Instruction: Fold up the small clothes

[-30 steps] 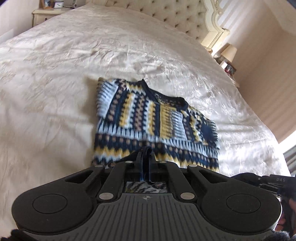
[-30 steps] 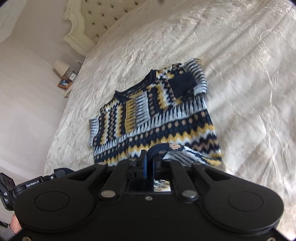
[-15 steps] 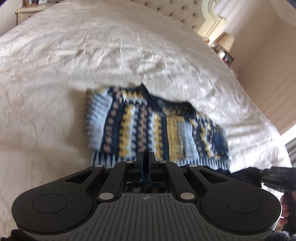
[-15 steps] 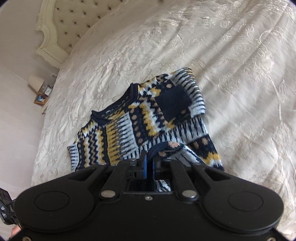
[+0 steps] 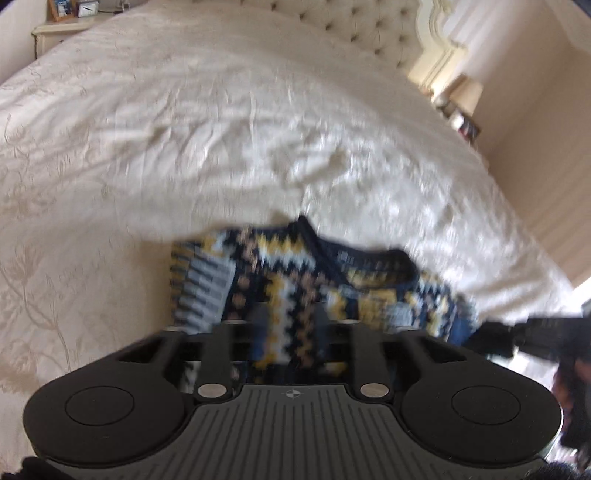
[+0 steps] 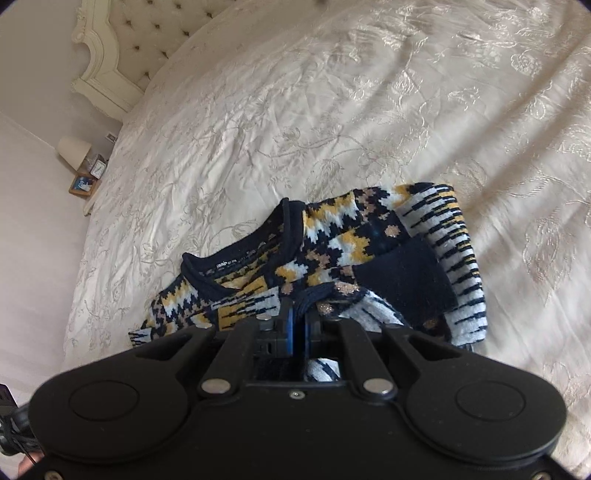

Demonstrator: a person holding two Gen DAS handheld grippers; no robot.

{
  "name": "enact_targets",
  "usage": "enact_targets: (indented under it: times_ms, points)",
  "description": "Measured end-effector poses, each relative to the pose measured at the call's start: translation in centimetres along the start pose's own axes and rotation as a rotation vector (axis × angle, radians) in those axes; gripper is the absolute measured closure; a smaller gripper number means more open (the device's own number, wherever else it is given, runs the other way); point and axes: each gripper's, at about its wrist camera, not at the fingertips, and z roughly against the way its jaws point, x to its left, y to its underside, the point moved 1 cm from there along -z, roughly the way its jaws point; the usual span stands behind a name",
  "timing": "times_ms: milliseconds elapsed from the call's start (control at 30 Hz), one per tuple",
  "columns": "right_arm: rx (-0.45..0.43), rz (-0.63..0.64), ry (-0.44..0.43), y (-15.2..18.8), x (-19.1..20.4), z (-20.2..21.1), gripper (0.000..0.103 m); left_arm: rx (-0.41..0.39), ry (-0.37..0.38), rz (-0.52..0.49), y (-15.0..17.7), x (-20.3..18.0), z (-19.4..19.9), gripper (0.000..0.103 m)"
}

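A small knitted sweater (image 5: 280, 273) in navy, yellow, white and tan lies on a cream bedspread (image 5: 184, 129), its lower part doubled up toward the neckline. My left gripper (image 5: 290, 315) is open, its fingers spread over the folded sweater; the view is blurred. My right gripper (image 6: 299, 314) is shut on the sweater's hem (image 6: 332, 295) and holds it just above the chest of the sweater (image 6: 332, 240). The right gripper also shows at the right edge of the left wrist view (image 5: 535, 332).
A tufted cream headboard (image 5: 369, 33) stands at the far end of the bed. A nightstand with a lamp (image 6: 74, 151) and frames sits beside it. Another nightstand (image 5: 62, 26) is at the far left. The bedspread (image 6: 406, 92) stretches all around the sweater.
Both grippers carried the hem forward over the sweater toward the neckline, folding it in half. The left gripper has opened and let go of the hem; the right stays shut on it.
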Motion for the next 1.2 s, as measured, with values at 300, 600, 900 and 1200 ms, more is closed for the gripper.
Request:
enact_targets:
  times_ms: [300, 600, 900, 1200]
  points:
    - [0.048, 0.010, 0.076, 1.9, -2.8, -0.7, 0.080, 0.220, -0.015, -0.130, 5.1, -1.2, -3.8, 0.041]
    - [-0.075, 0.148, 0.128, 1.7, -3.7, 3.1, 0.044, 0.270, -0.011, -0.145, 5.4, -1.3, -6.9, 0.047]
    - [-0.037, 0.477, 0.143, 1.5, -3.3, 0.7, 0.046, 0.190, -0.051, -0.106, 5.6, -1.0, -5.6, 0.095]
    - [0.068, 0.580, 0.068, 1.3, -1.7, -4.3, 0.077, 0.147, -0.071, -0.099, 5.5, -1.7, -5.2, 0.095]
